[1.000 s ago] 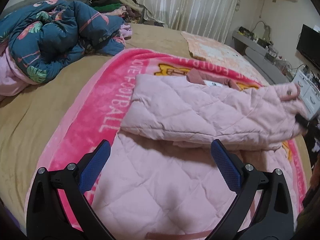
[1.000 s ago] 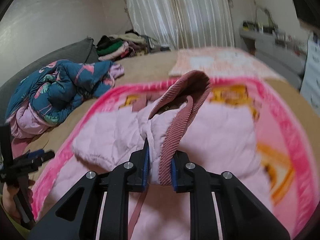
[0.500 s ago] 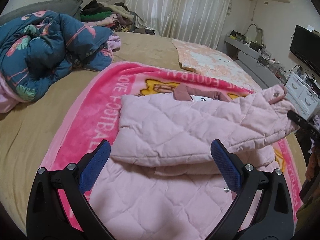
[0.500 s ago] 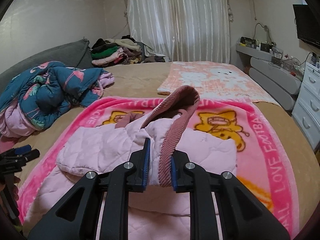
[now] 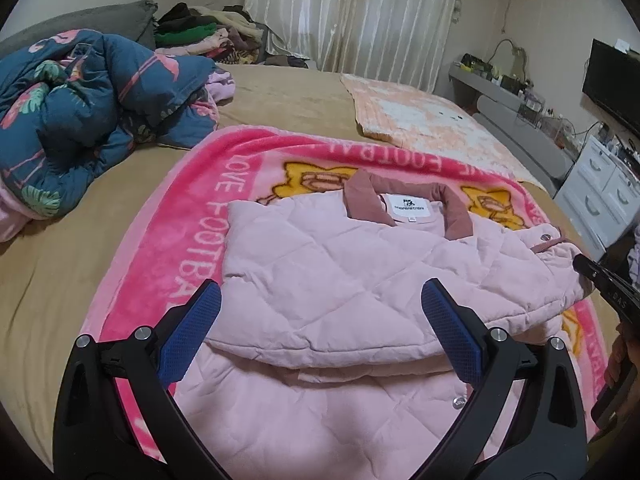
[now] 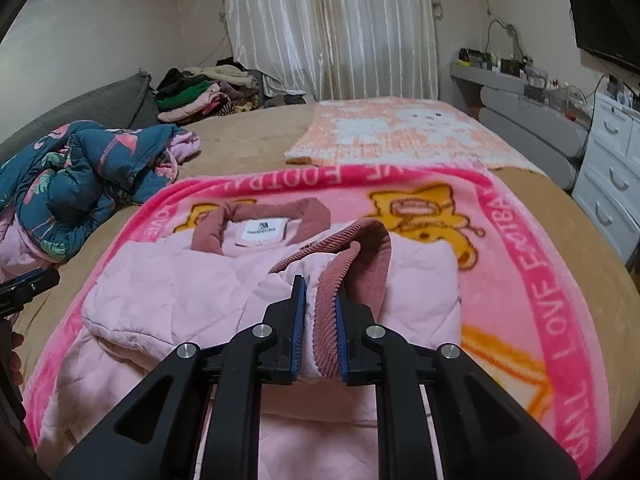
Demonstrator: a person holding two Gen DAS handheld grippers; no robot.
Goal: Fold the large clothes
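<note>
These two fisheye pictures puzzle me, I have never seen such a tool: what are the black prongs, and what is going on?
A person holds a two-finger gripper in each hand, each with a camera looking along its fingers. One picture is from the left gripper, open and empty above a pink quilted jacket. The other is from the right gripper, shut on the jacket's ribbed cuff, with the sleeve laid across the jacket. The jacket lies on a pink blanket on a bed, beside a bundled blue quilt.

Bare bed (image 5: 100,280) left; quilt (image 5: 80,112) beyond.
</note>
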